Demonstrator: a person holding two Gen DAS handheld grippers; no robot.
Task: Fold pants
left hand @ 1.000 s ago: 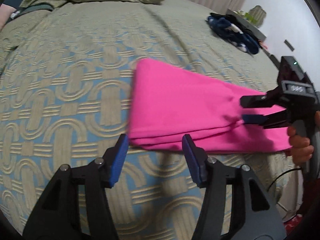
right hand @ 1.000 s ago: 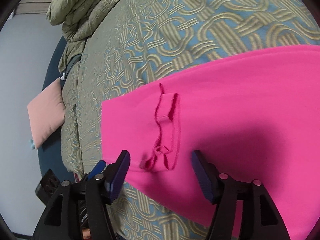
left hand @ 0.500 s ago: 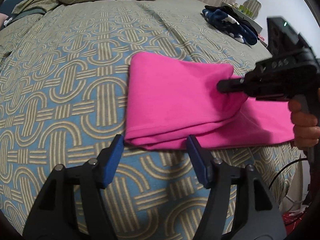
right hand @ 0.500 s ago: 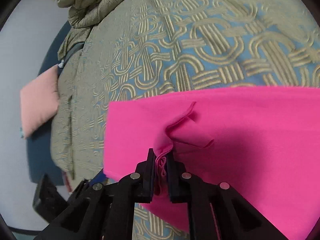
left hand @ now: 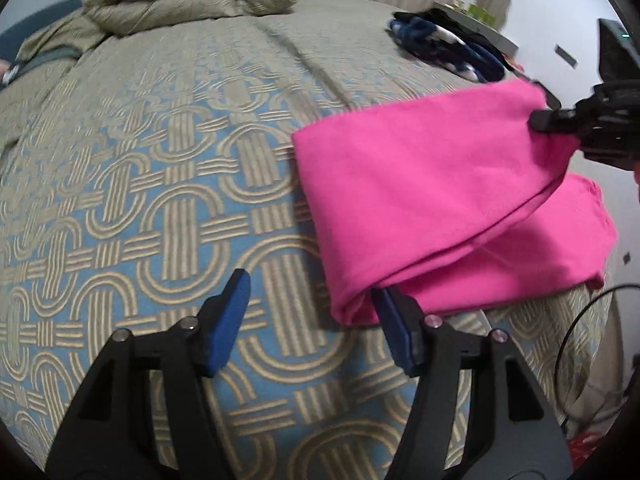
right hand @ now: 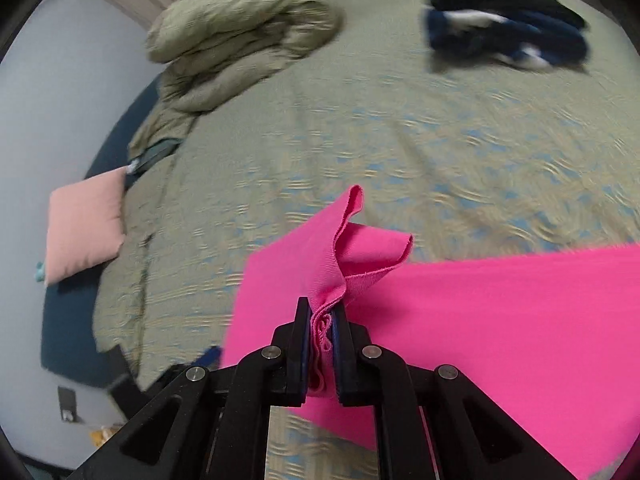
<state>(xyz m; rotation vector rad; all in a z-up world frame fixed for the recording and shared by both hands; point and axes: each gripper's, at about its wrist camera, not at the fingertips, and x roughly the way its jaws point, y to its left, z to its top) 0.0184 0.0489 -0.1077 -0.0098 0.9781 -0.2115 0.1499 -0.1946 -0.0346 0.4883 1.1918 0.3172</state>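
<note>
Two hand-held grippers share the work on one garment: the bright pink knit pants, already doubled lengthwise, lie across the near right part of a bed covered by an olive and blue bedspread with a woven ring pattern.

The right gripper is clamped tight on a bunched ribbed edge of the pants – the fabric puckers between its blue pads and fans out beyond them. Seen from the left wrist camera, that pinched end is raised off the lower layer, while the rest of the cloth sags from it down to the bedspread; holding it high seems meant to let the end be carried over toward the other end for a crosswise fold.

The left gripper holds nothing. Its jaws have just been opening a little and now stand apart, with the near folded corner of the pants just at the right-hand pad and only bedspread between the pads. It probably sits low there to pin or catch that corner so the bottom layer does not drag along.

Well apart, a rolled olive quilted duvet and a heap of dark blue and black clothes sit at the far side, leaving the fold room.
</note>
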